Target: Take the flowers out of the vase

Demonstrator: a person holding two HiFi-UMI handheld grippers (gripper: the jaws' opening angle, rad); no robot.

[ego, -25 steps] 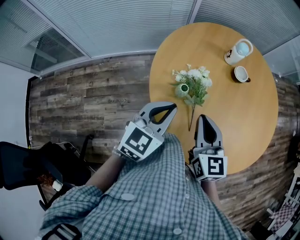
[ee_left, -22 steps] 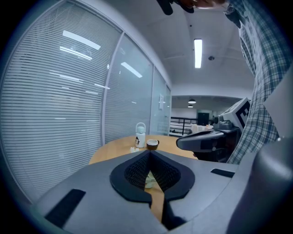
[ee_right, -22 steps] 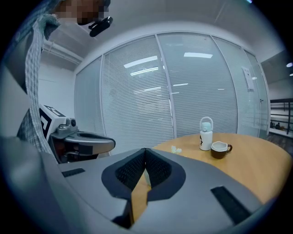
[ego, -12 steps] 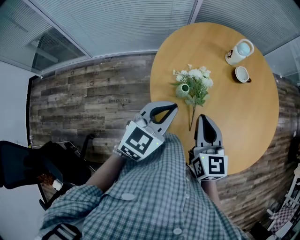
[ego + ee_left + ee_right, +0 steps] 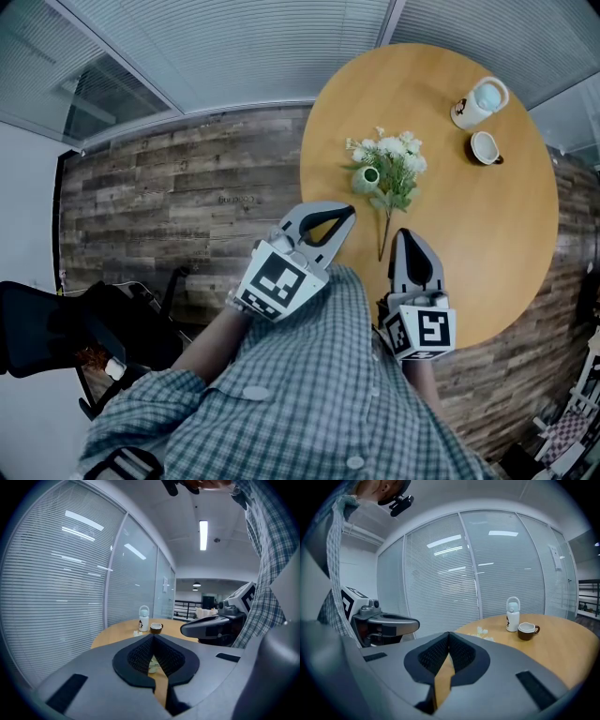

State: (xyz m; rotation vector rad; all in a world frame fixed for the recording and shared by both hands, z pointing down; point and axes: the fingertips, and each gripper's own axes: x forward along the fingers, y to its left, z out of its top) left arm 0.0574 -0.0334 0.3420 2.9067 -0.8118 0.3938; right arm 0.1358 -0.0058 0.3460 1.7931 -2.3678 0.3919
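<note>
Where right tool [image 5: 406,234] points, flowers [image 5: 392,157] just beyond, untouched

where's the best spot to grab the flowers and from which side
Probably grip the flowers by the bare stem, below the leaves. It runs toward the right gripper, so come from the near side; the green vase crowds the blooms' left.

Smooth matt wooden table [image 5: 487,234]

White flowers [image 5: 394,150]; pale-green vase [image 5: 367,178]; tan table [image 5: 487,244]; grey checked shirt [image 5: 309,403].
</note>
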